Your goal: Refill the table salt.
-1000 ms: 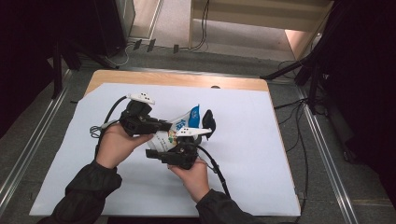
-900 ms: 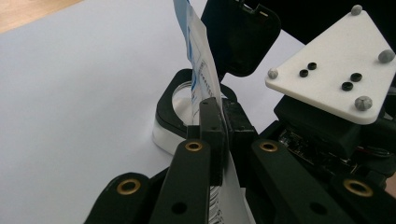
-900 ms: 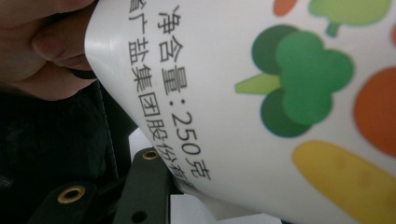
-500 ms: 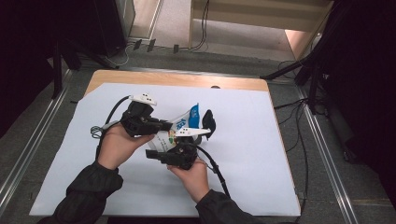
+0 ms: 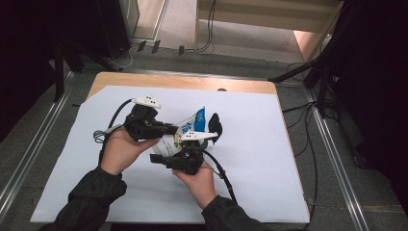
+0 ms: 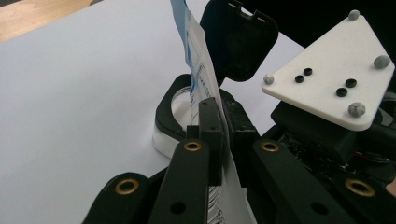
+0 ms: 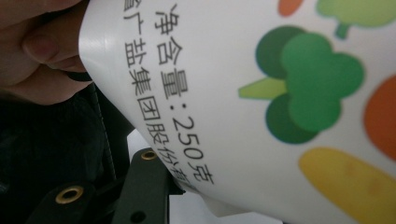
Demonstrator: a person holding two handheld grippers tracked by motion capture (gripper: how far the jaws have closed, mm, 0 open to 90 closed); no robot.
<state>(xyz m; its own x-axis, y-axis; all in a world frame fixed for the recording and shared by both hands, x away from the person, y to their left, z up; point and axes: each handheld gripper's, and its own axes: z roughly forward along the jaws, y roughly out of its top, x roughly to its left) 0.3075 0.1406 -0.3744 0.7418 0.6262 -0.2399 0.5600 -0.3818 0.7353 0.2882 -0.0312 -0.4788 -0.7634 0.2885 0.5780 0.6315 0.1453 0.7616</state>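
Item: printed pouch (image 5: 191,129), upright over open black-lidded container (image 6: 187,109). We clamp it with left gripper (image 6: 219,135); right gripper (image 5: 166,161) beneath, grip indiscernible.

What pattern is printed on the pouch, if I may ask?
Green, orange and yellow vegetables on the white pouch, clearest in the right gripper view.

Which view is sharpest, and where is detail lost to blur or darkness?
Right gripper view: printed pouch sharp, thumb soft. Left gripper view: jaws crisp, white marker plate slightly soft. High view: evenly lit table, surroundings nearly black.
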